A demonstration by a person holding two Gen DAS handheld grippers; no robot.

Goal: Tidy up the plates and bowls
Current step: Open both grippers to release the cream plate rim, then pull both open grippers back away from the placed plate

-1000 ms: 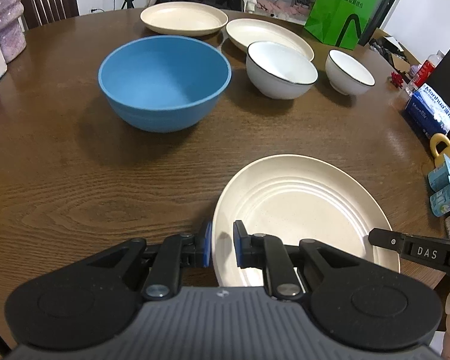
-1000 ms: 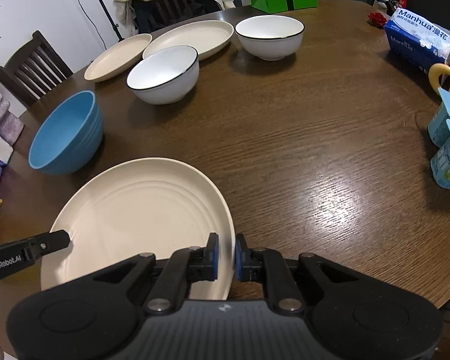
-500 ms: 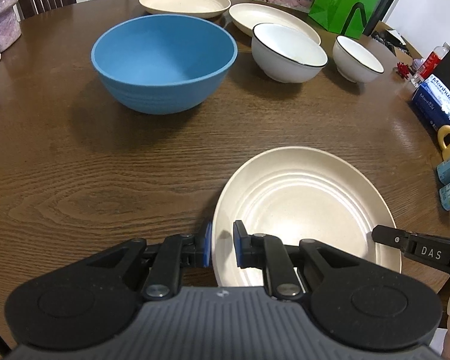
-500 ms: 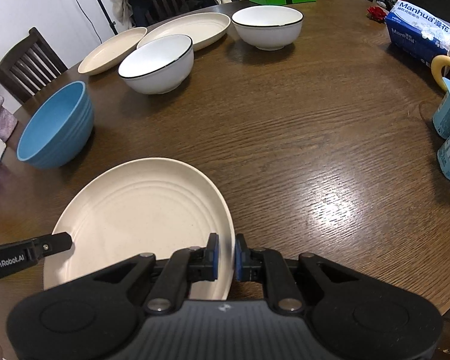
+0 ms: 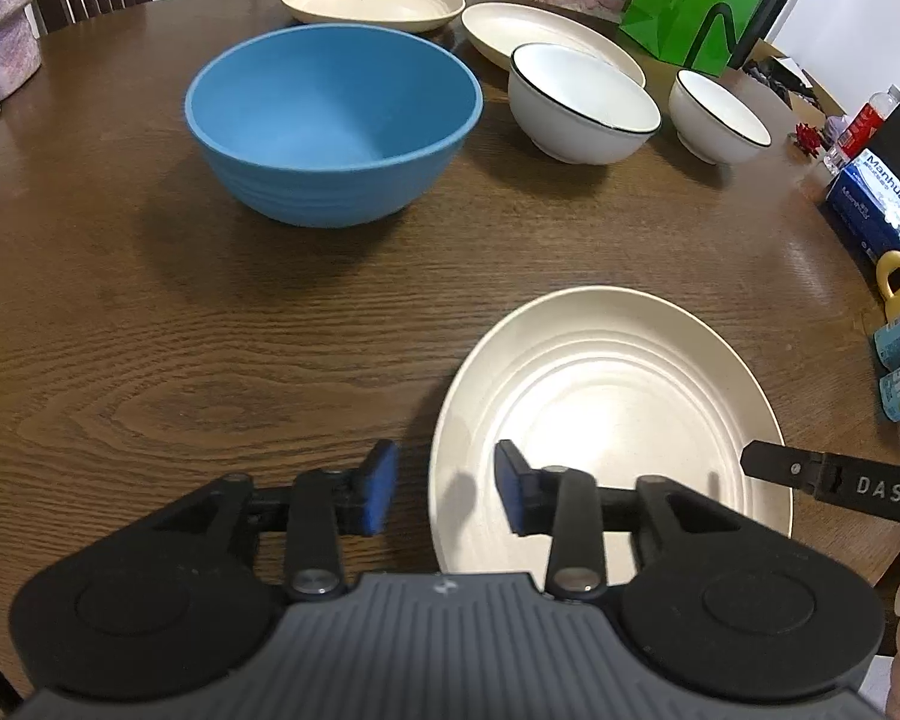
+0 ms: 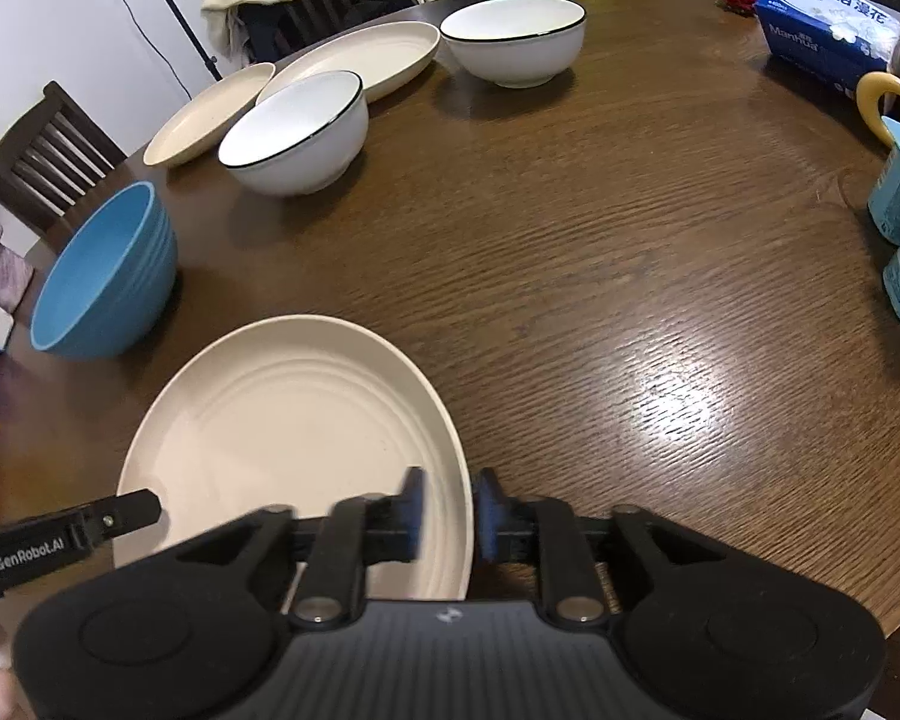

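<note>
Two views show us the same round cream plate (image 5: 618, 396) lying flat on the brown wooden counter (image 5: 210, 360) near its front edge. From the left wrist, our left gripper (image 5: 444, 495) straddles the plate's left rim, its jaws spreading and clear of it; a blue bowl (image 5: 330, 120) sits beyond. From the right wrist, our right gripper (image 6: 447, 513) brackets the plate's (image 6: 294, 420) right rim, jaws likewise opening, pads just off it.
</note>
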